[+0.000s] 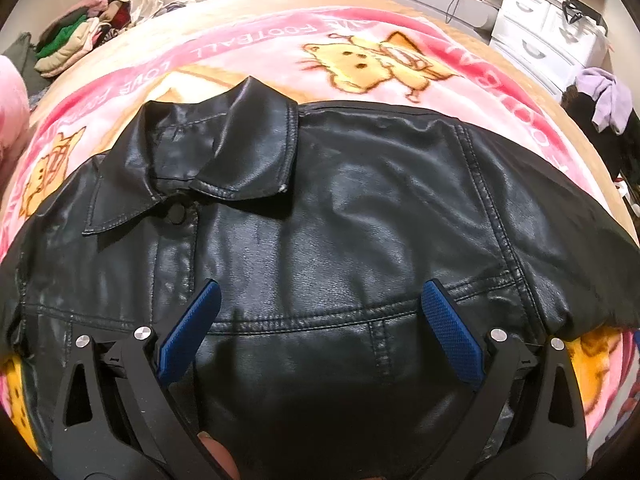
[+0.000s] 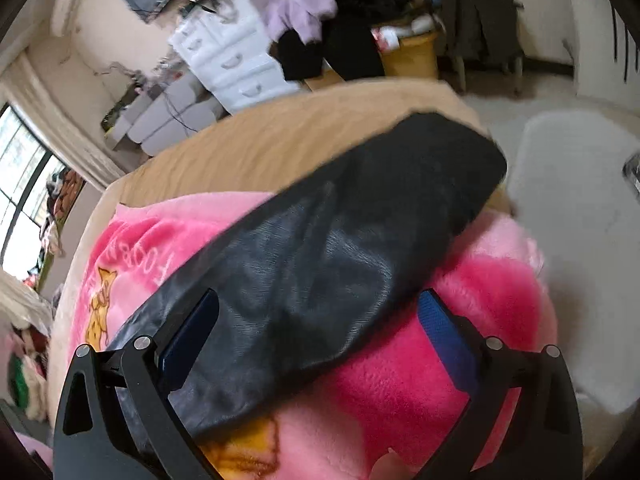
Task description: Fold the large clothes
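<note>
A black leather jacket [image 1: 328, 208] lies spread flat on a pink cartoon blanket [image 1: 248, 56], its collar [image 1: 224, 144] up and to the left. My left gripper [image 1: 318, 294] hovers open just above the chest panel, blue pads wide apart with nothing between them. In the right wrist view one black sleeve [image 2: 332, 248] stretches diagonally across the blanket [image 2: 400, 380] toward the bed's far corner. My right gripper [image 2: 320, 300] is open over the sleeve's lower part, one finger on each side of it; this view is motion-blurred.
Folded clothes [image 1: 76, 40] are piled at the bed's far left. A white drawer unit [image 1: 544, 36] with a lilac garment [image 1: 604, 92] stands to the right. Beyond the bed corner are a white plastic chair [image 2: 572, 208], a yellow bin [image 2: 412, 56] and dark clothes.
</note>
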